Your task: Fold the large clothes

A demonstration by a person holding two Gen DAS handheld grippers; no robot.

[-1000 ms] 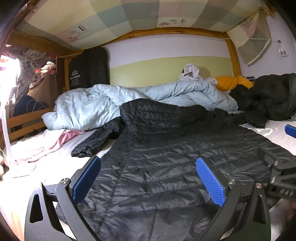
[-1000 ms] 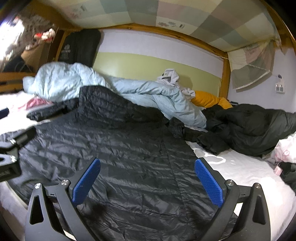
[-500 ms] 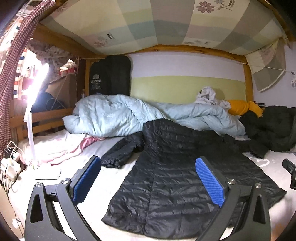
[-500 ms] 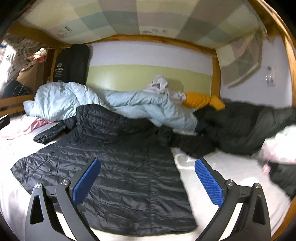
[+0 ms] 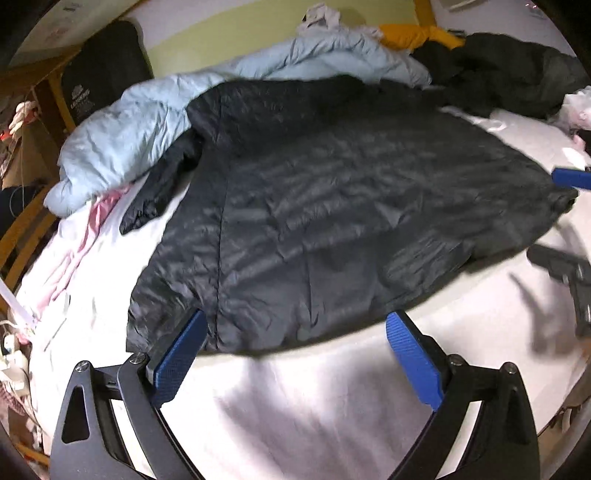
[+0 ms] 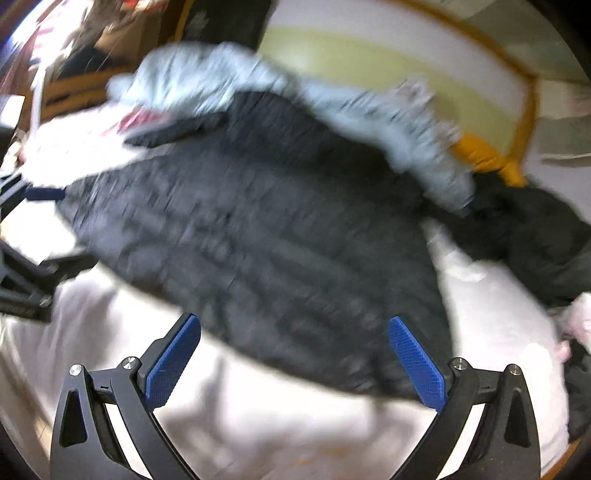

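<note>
A large black quilted puffer jacket [image 5: 332, 206] lies spread flat on the white bed sheet [image 5: 314, 398], hem toward me, one sleeve [image 5: 159, 192] trailing out at the left. My left gripper [image 5: 295, 354] is open and empty, hovering just above the jacket's near hem. In the blurred right wrist view the same jacket [image 6: 258, 240] lies ahead, and my right gripper [image 6: 295, 354] is open and empty over its near edge. The right gripper also shows at the right edge of the left wrist view [image 5: 570, 177].
A crumpled light blue duvet [image 5: 155, 125] is piled behind the jacket. A dark coat [image 5: 517, 74] and an orange garment [image 5: 413, 35] lie at the back right. Pink cloth [image 5: 92, 225] lies left. The wooden bed frame [image 5: 22, 229] borders the left.
Both grippers have tilted downward and moved in over the jacket's near hem. The ceiling cloth has dropped out of view. The right wrist view is now motion-blurred.
</note>
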